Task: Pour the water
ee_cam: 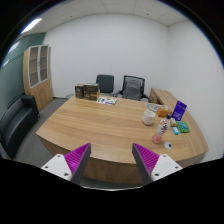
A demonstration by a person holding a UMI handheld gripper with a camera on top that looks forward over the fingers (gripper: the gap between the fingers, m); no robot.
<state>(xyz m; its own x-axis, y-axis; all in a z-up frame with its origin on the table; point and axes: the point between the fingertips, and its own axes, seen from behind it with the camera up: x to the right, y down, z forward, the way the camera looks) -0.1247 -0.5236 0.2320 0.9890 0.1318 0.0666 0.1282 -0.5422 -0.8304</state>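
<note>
From the gripper view, the gripper (110, 160) hangs above the near edge of a long wooden table (100, 125). Its two fingers stand spread wide apart, and nothing is between them; the magenta pads (77, 157) face each other over bare wood.

The things for pouring stand well beyond the right finger, at the right side of the table: a white cup (149, 116) and, just beside it, a small pink-and-white bottle (163, 127). Near them is a purple upright card (179, 110) and some small items I cannot identify.

At the far end of the table lies a brown box (87, 92). Behind it stand two black office chairs (119, 86). A wooden cabinet (39, 73) stands against the left wall.
</note>
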